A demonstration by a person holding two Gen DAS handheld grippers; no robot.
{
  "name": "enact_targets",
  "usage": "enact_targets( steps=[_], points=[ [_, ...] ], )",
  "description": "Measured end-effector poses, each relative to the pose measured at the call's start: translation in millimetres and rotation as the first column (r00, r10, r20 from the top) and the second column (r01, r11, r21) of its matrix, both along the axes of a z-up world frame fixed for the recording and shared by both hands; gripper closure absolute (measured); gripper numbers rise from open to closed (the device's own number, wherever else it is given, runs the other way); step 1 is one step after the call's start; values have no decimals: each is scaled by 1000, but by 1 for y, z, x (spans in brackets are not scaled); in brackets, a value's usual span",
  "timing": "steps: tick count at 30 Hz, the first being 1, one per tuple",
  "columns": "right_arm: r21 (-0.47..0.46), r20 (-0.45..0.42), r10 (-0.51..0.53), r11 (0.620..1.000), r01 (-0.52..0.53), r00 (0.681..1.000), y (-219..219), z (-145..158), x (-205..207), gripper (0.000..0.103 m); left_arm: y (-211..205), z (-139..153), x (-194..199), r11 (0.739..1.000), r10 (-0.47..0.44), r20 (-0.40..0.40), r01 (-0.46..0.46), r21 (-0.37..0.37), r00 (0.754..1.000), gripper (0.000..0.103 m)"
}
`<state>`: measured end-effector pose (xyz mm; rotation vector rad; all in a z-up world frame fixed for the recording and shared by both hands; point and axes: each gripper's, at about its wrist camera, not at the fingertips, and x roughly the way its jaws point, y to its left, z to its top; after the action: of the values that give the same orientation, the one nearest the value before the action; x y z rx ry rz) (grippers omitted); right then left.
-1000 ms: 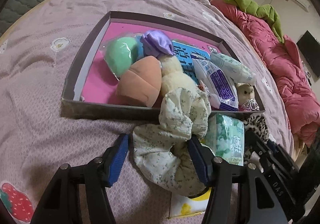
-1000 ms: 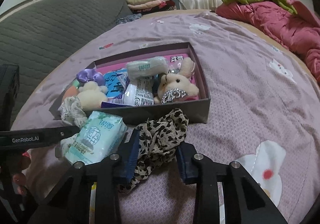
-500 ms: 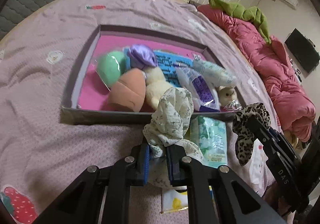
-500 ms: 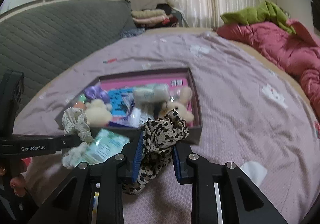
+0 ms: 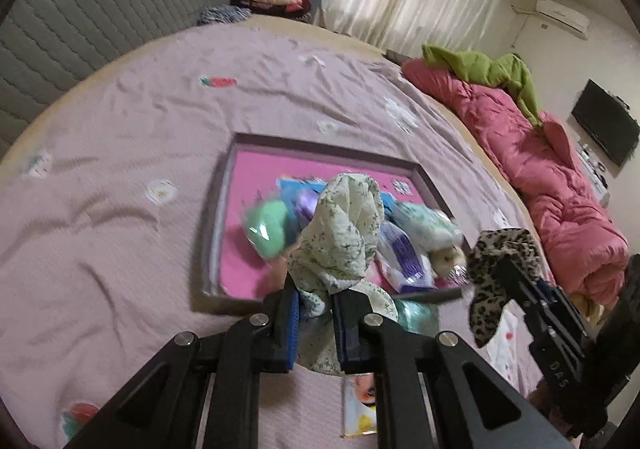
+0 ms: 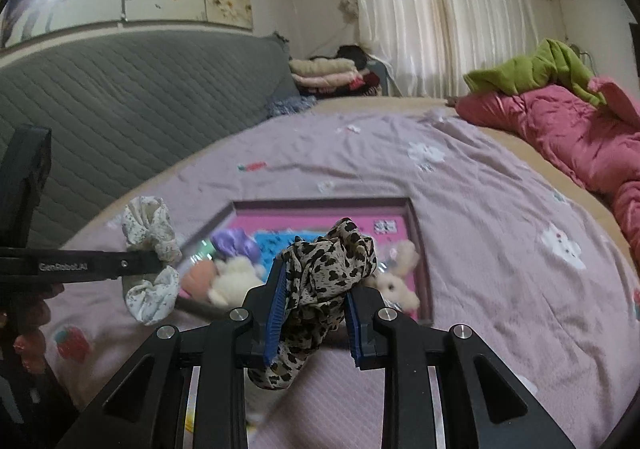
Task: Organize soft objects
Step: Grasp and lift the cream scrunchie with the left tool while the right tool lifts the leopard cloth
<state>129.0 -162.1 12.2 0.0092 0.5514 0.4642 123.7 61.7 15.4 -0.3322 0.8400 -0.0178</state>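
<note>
Scrunchies, two of them, are up off the bed, one in each tool. The floral scrunchie (image 5: 344, 233), crinkled cream cloth with a fine green sprig print, is pinched between the blue ribbed pads of the left gripper (image 5: 314, 323); the jaws are squeezed nearly together on its gathered waist, so the ruffle stands up tall above the pads and a smaller puff hangs below, its long axis running up and down. The leopard scrunchie (image 6: 326, 281), a thin tan fabric with black spots, is clamped the same way in the right gripper (image 6: 314, 315), pads pressed in on the bunched cloth, a loose tail drooping under the fingers and the fuller fold rising above. Both hang in the air just in front of the shallow box (image 6: 420, 245), a rectangular grey-walled tray with a bright pink floor, lying flat on the mauve quilted bedspread (image 6: 500, 209). Inside the box, blurred: one mint green round sponge (image 5: 266, 227), one peach teardrop sponge (image 6: 200, 275), one shiny purple satin piece (image 6: 234, 241), two cream plush toys (image 6: 394, 277), and some glossy plastic packets I cannot count. One green tissue pack (image 5: 416, 315) lies on the bedspread just outside the box's near wall. A rumpled pink duvet (image 5: 540, 169) runs along the right.
</note>
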Motion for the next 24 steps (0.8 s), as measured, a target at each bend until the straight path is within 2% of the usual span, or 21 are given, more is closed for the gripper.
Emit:
enact_targets(
  steps=[9, 24],
  points=[
    [36, 41, 33, 999, -34, 999, 18, 7, 16, 76, 28, 3, 9, 995, 87, 14, -88, 42, 996, 89],
    [72, 51, 66, 995, -69, 997, 37, 1, 48, 76, 31, -11, 32, 987, 99, -8, -97, 130, 995, 89]
  ],
)
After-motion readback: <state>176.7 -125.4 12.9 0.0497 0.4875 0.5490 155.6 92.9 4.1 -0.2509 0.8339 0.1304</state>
